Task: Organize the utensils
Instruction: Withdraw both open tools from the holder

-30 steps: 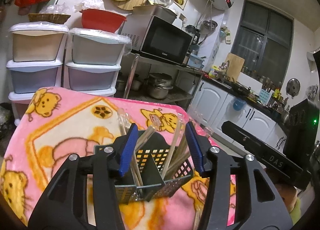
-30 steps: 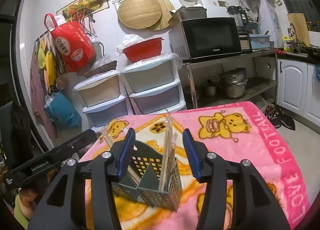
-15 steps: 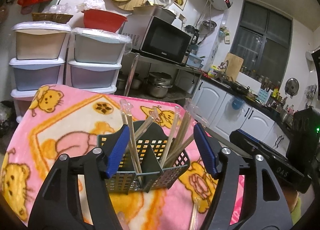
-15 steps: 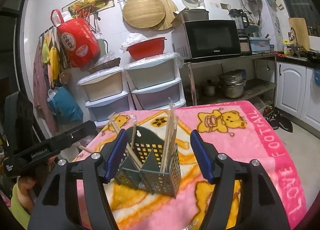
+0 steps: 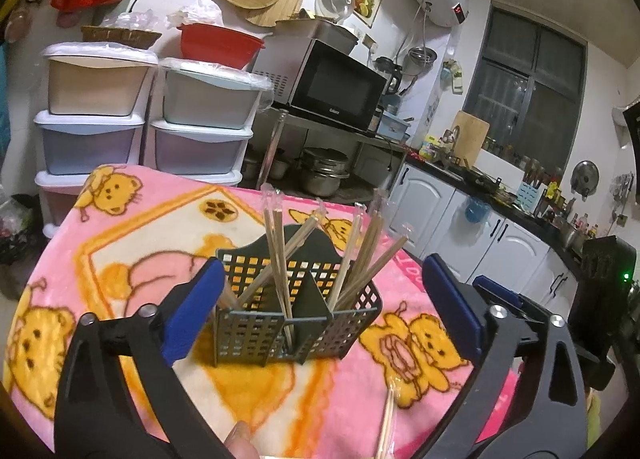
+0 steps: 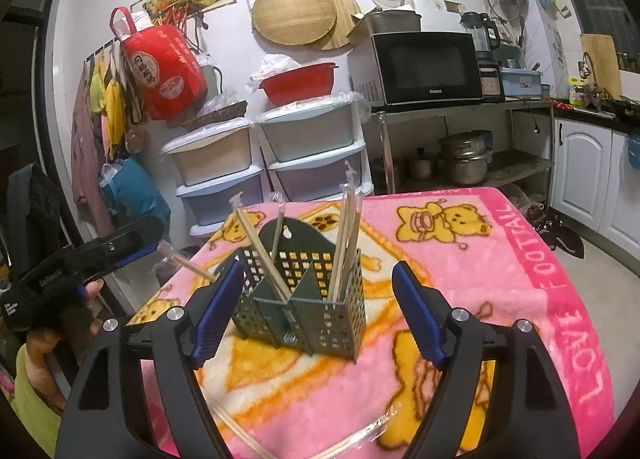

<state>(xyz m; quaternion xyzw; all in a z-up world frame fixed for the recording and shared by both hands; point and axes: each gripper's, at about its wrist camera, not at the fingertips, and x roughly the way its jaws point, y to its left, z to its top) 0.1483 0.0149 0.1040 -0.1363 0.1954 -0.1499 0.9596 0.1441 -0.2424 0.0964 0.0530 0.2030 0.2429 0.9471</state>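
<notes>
A dark green perforated utensil basket point(image 5: 256, 335) point(image 6: 320, 323) stands upright on the pink bear blanket point(image 5: 132, 235). Several wrapped wooden chopsticks point(image 5: 276, 255) point(image 6: 344, 243) lean in its compartments. My left gripper point(image 5: 324, 311) faces it with jaws opening wide; the basket sits between the blue pads, which do not press on it. My right gripper point(image 6: 318, 313) faces the basket from another side, jaws also opening, pads apart from its walls. Loose chopsticks lie on the blanket near me point(image 5: 386, 423) point(image 6: 236, 427).
Stacked plastic drawers point(image 5: 192, 119) and a microwave point(image 5: 332, 87) on a metal rack stand behind the table. A person's hand point(image 6: 48, 339) holds the left gripper's body point(image 6: 92, 255) at the table's left edge. White cabinets point(image 6: 580, 163) line the right wall.
Both grippers have drawn back from the basket and their jaws have spread much wider. The basket stays upright on the blanket, now seen whole between the pads.
</notes>
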